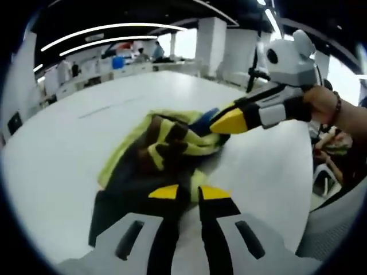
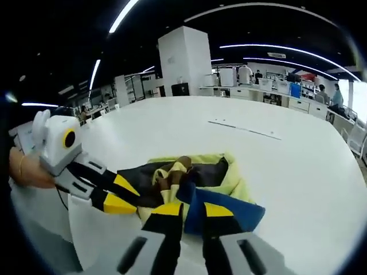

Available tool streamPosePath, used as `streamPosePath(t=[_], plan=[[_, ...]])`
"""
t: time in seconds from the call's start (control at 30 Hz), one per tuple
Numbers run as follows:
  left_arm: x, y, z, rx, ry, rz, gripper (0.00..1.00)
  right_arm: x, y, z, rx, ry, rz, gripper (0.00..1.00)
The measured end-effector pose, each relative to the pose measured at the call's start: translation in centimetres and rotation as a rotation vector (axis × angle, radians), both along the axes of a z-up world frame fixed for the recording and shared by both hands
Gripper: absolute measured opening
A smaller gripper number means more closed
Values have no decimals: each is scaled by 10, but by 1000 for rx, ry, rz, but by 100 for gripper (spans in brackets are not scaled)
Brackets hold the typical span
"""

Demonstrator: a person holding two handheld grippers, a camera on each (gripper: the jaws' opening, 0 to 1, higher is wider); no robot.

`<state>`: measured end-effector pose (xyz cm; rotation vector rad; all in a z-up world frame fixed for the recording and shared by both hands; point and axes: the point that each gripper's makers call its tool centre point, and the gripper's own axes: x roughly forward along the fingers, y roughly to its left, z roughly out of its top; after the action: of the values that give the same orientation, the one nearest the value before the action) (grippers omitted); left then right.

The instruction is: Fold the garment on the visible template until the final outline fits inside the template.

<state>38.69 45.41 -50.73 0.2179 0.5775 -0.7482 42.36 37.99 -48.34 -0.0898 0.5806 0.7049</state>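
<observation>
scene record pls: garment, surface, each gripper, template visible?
garment: bunched garment, yellow-green, dark and blue patches, not flat
surface: white table
left gripper: jaws nearly together on the garment's near edge
right gripper: jaws close together at the blue patch
template: only thin line marks on the table, beyond the garment
fold state: unfinished

You are working over a wide white table (image 2: 275, 166) whose bare surface is lying open on every side of the bunched garment (image 1: 160, 149). Only the two tools are crowding each other, the right tool (image 1: 221, 125) and left tool (image 2: 127, 201) both pressing in at the cloth.
</observation>
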Motion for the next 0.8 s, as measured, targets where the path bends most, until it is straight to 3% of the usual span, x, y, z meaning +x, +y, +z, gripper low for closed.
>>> streamPosePath(t=[0.6, 0.67, 0.73, 0.8], plan=[[1, 5, -18, 31, 73, 31, 0, 1, -5, 1, -46, -36, -3, 0], [-1, 5, -11, 47, 62, 16, 0, 1, -8, 4, -53, -48, -6, 0], [3, 8, 3, 72, -6, -5, 0, 3, -12, 9, -59, -66, -12, 0], [4, 14, 12, 65, -10, 8, 0, 5, -17, 13, -65, -80, -17, 0]])
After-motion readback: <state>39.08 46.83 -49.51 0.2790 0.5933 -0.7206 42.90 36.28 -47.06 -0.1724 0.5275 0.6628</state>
